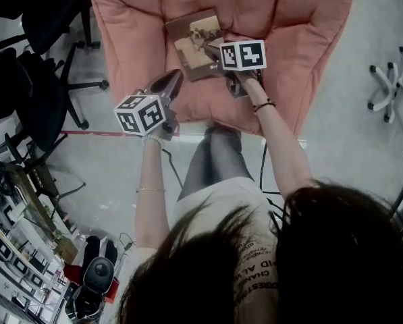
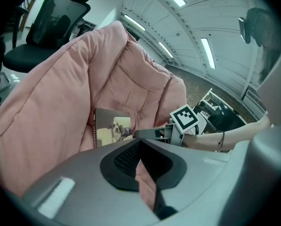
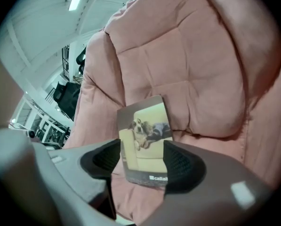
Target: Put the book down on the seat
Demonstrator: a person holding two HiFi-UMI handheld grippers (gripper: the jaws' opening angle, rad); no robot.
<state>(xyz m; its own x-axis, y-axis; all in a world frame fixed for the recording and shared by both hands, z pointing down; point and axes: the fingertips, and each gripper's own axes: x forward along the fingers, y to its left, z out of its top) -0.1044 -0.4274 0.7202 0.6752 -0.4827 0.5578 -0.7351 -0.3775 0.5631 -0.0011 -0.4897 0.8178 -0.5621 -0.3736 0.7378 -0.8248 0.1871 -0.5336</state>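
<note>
A thin book (image 1: 196, 42) with a dog on a sofa on its cover lies flat on the pink quilted seat (image 1: 289, 32). My right gripper (image 1: 211, 51) reaches in from the right, its open jaws standing on either side of the book's near end. In the right gripper view the book (image 3: 145, 140) shows between the spread pads of that gripper (image 3: 141, 161), resting on the cushion (image 3: 201, 79). My left gripper (image 1: 173, 79) hovers over the seat's front edge, a little short of the book, shut and empty. From the left gripper (image 2: 140, 157) I see the book (image 2: 109, 128).
Black office chairs (image 1: 46, 46) stand to the left of the seat, and a white chair base (image 1: 390, 79) to its right. A person's legs (image 1: 215, 160) are right in front of the seat. Cluttered shelves (image 1: 19, 248) fill the lower left.
</note>
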